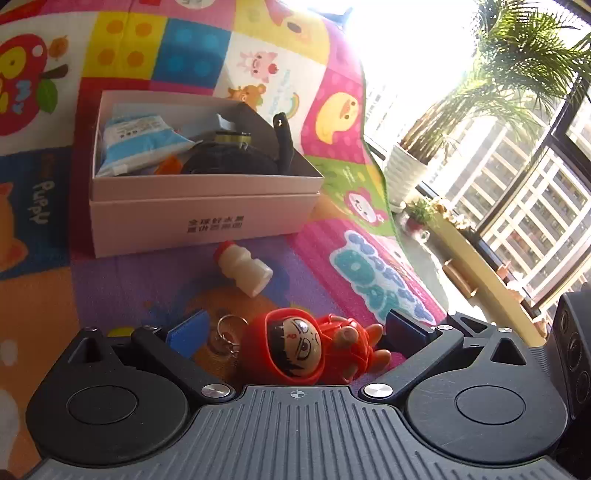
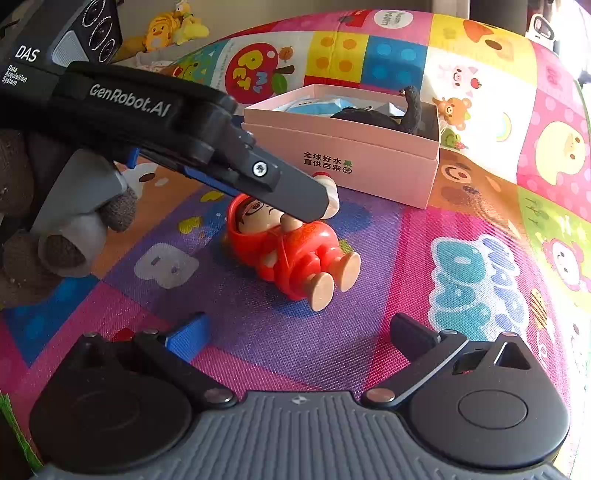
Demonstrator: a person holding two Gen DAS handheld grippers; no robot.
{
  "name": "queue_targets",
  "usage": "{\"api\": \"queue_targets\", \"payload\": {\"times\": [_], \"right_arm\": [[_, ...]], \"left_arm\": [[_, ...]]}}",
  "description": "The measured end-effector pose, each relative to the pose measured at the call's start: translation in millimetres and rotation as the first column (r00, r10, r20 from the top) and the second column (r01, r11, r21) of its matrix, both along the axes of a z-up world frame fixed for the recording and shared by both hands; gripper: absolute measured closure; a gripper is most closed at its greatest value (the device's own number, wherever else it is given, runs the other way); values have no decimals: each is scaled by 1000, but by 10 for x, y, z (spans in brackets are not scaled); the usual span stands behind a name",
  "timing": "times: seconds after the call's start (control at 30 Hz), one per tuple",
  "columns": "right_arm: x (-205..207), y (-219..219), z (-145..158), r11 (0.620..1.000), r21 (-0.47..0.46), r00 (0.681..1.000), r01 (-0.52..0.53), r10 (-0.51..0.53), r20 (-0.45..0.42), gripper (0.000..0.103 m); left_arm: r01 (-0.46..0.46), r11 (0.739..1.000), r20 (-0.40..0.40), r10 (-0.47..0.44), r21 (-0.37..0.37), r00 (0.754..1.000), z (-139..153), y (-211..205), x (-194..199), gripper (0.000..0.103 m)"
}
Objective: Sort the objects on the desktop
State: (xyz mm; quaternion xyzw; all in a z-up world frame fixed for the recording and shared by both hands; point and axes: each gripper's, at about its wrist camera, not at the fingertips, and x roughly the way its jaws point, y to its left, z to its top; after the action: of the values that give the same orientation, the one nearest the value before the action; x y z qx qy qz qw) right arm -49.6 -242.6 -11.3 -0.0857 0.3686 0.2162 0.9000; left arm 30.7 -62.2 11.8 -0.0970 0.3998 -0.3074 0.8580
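While wide open, left claw (image 1: 295,328) straddles red doll (image 1: 295,347).

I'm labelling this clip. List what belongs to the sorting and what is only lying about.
Job: red doll between the open left gripper fingers; small white bottle; pink box, already holding items; open right gripper.
Lying about: potted palm; yellow plush toys.

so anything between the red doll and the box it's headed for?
Only the small white bottle, lying on the mat between the red doll and the box. A lift clears it. The left tool is open around the doll.
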Motion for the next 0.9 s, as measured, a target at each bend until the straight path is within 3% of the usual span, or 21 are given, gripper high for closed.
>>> {"api": "queue_targets", "payload": {"times": [0.07, 0.17, 0.27, 0.33, 0.4, 0.47, 0.5, 0.53, 0.77, 0.9], "right_arm": [[0, 2, 1, 1000, -1, 1000, 1, -1, 0, 0], [6, 0, 0, 1000, -8, 1000, 22, -22, 5, 0], [4, -17, -2, 1000, -1, 1000, 31, -31, 3, 0], [3, -13, -4, 1000, -2, 1000, 31, -31, 5, 0], [6, -18, -5, 1000, 1, 1000, 31, -31, 2, 0], [12, -16, -7, 999, 0, 999, 32, -32, 3, 0], [14, -15, -6, 999, 1, 999, 32, -32, 3, 0], [17, -15, -6, 999, 0, 999, 32, -32, 3, 0], [15, -22, -16, 1000, 1, 1000, 31, -31, 3, 0], [17, -25, -20, 1000, 1, 1000, 31, -31, 3, 0]], "left_arm": [[20, 998, -68, -24, -62, 997, -50, -21, -21, 0], [81, 987, -109, -96, -140, 989, -64, -166, -78, 0], [107, 989, -33, -110, -98, 993, 15, -233, -103, 0], [48, 996, 18, -47, -72, 999, 48, -150, -42, 0], [-52, 998, 121, 46, 41, 992, 50, -92, 77, 0], [-105, 980, 215, 67, 172, 974, 2, -82, 164, 5], [-117, 971, 224, 69, 209, 972, -34, -79, 215, 22], [-119, 967, 209, 71, 226, 975, -75, -74, 280, 26], [-107, 969, 193, 64, 222, 979, -217, -226, 434, 22], [-104, 964, 201, 55, 245, 978, -202, -377, 445, 28]]}}
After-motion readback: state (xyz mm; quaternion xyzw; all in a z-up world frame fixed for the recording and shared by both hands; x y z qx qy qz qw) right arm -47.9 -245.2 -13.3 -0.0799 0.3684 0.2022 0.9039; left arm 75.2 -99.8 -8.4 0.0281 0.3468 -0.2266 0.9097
